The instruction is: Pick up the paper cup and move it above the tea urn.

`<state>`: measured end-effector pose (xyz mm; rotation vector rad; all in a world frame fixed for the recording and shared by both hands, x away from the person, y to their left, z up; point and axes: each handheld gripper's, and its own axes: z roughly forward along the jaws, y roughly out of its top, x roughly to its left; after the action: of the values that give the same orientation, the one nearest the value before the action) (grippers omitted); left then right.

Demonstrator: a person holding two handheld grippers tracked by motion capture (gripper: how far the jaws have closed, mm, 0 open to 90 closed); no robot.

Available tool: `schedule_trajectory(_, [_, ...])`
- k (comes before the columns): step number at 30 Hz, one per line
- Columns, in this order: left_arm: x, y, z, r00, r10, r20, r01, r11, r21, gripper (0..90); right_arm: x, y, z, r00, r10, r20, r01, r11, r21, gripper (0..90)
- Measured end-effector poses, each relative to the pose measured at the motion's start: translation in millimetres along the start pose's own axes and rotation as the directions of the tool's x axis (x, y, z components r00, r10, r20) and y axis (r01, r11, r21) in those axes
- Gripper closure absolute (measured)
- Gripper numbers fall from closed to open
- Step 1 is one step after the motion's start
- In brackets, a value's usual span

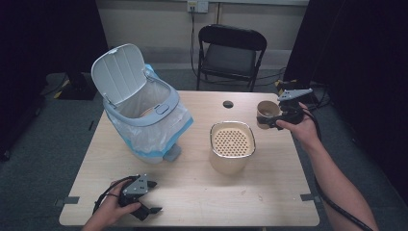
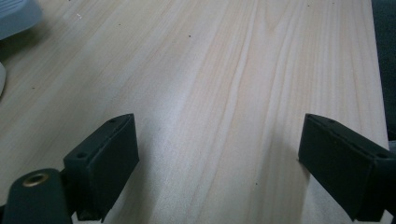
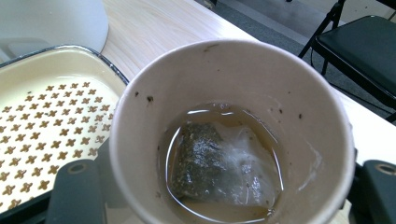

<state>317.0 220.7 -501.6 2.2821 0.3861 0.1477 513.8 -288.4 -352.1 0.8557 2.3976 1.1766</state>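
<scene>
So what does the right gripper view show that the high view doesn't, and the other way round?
Right gripper view: a wet tea bag lying in shallow brownish liquid inside the cup. High view: the lidded white bin with a blue liner, the black folding chair, and the left gripper low over the wooden table. Both: the tan paper cup in the right gripper, and the cream perforated strainer container.

Left gripper [image 1: 153,197] jaws gape; right gripper [image 1: 263,120] jaws clamped.

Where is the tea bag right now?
In the right gripper view the tea bag lies in liquid at the bottom of the paper cup, held by the right hand-held gripper beside the perforated strainer container.
</scene>
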Motion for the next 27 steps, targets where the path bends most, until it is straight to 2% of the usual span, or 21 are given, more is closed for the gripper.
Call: schedule_trajectory(27, [0.0,0.1,-0.1,1.0000,0.002,-0.003,-0.002,1.0000,0.001,11.4,-4.5,7.3,6.3,0.9999,-0.011,-0.006,0.011,1.000,-0.002,26.8])
